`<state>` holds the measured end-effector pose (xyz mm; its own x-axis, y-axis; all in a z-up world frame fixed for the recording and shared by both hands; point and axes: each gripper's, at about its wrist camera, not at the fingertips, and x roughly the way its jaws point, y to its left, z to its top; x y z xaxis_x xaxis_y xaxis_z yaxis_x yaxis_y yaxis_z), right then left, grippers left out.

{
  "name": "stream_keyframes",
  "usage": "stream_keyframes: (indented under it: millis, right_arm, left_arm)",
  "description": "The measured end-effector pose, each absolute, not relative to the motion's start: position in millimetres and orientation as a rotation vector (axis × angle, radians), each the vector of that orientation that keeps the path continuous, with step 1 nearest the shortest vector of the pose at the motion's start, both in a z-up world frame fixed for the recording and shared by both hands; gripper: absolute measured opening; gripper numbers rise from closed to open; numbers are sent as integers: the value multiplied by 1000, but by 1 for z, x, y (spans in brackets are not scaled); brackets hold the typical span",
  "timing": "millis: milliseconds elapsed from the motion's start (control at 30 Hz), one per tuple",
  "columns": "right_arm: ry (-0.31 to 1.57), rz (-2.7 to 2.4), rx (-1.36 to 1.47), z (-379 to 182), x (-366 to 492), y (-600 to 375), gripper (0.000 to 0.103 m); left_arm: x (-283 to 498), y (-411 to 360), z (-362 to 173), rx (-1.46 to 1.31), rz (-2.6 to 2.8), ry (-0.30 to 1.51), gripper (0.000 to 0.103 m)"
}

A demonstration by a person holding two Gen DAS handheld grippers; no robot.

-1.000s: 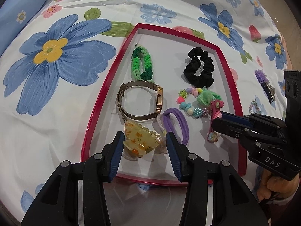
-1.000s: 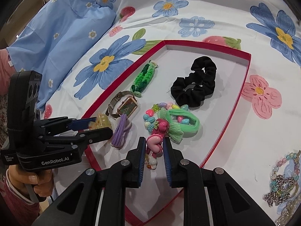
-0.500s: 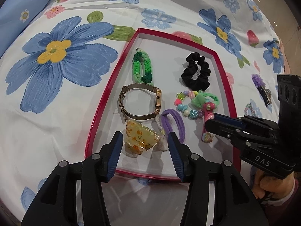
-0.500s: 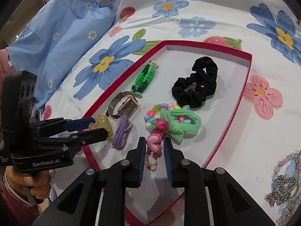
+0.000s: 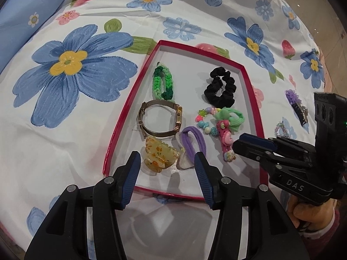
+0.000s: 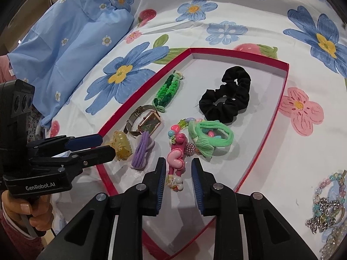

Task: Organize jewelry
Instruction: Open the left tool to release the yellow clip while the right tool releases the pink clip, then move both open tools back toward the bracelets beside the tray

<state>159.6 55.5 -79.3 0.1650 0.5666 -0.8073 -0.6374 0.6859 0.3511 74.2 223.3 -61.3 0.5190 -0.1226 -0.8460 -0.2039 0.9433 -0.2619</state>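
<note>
Farthest left in the red-rimmed tray (image 5: pixel 121 127) lie the gold mesh-band watch (image 5: pixel 161 119) and, behind it, the green braided bracelet (image 5: pixel 163 83). Just in front of the watch sits the amber floral claw clip (image 5: pixel 159 157), with the left gripper (image 5: pixel 167 174) hanging over it, jaws wide and empty, one blue pad to each side of the clip but not touching it. If that clip is to be shifted, I would lower squarely and close across its narrow body, since the curved shell looks likely to squirt out of a skewed pinch.

Beside the clip is the purple hair tie (image 5: pixel 193 144), touching a pale heart-shaped piece at its near end; it lies close enough to be dragged along, so the left jaws should stay clear of it.

Next comes the pink heart hair clip (image 6: pixel 175 160), lying lengthwise with its small charm end toward the camera. The right gripper (image 6: pixel 177 186) is above that near end, jaws moderately open and holding nothing. This looks like the step in hand: either just set down or about to be nudged straight. The beaded bracelet (image 6: pixel 184 134) and mint green hair tie (image 6: pixel 211 136) overlap the clip's far end, so pull away gently.

The black scrunchie (image 6: pixel 227 99) rests apart at the far right of the tray. Out on the floral bedsheet (image 6: pixel 282 162) a heap of bead and chain jewelry (image 6: pixel 325 208) waits, probably next.
</note>
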Motion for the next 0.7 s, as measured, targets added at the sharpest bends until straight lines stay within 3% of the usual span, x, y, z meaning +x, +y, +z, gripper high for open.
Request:
stream_keyframes:
  millis: [200,700]
  right_arm:
    - [1058,849,-4,-57,151,28,35]
    - [947,658,158,-20,133,-100,39]
  left_arm:
    - [65,215,-45,-368,36,977,55]
    - [62,144,-20,-341,-107,938,57]
